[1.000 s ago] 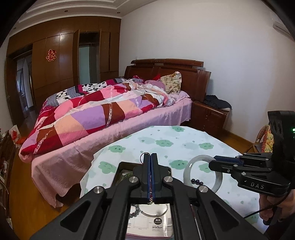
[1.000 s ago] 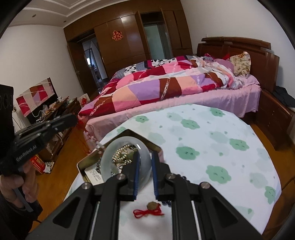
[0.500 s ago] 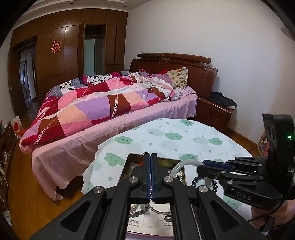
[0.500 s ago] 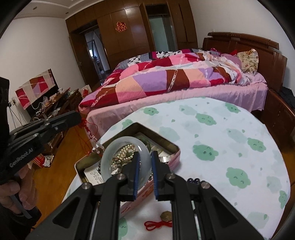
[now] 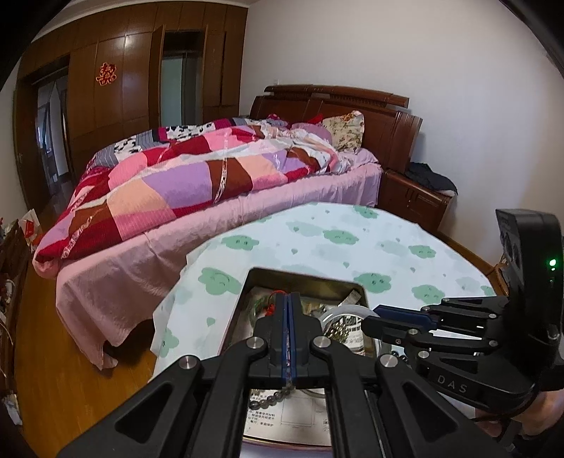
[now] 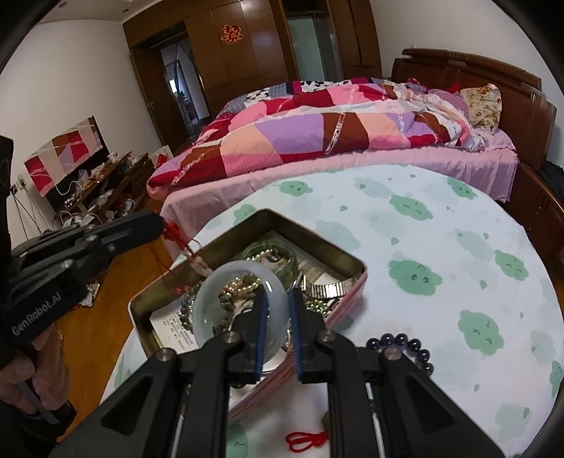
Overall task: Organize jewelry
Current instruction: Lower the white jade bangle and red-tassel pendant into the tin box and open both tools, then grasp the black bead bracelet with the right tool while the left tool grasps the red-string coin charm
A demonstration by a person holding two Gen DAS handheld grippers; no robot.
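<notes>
Stowing step: right tongs (image 6: 276,331) gripping pale bangle (image 6: 239,310) over open tin (image 6: 349,259) on worktop (image 6: 440,246); left tongs (image 5: 288,338) closed on red-corded charm (image 6: 197,260); next, probably, lower and release both inside.

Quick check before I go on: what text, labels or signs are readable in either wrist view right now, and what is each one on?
"DAS": white letters on the side of the right gripper, left wrist view.
"GenRobot.AI": white letters on the side of the left gripper, right wrist view.
Red double-happiness sign: a Chinese paper-cut on the wardrobe door.
Printed paper in the tin box: Chinese print, too small to read.
</notes>
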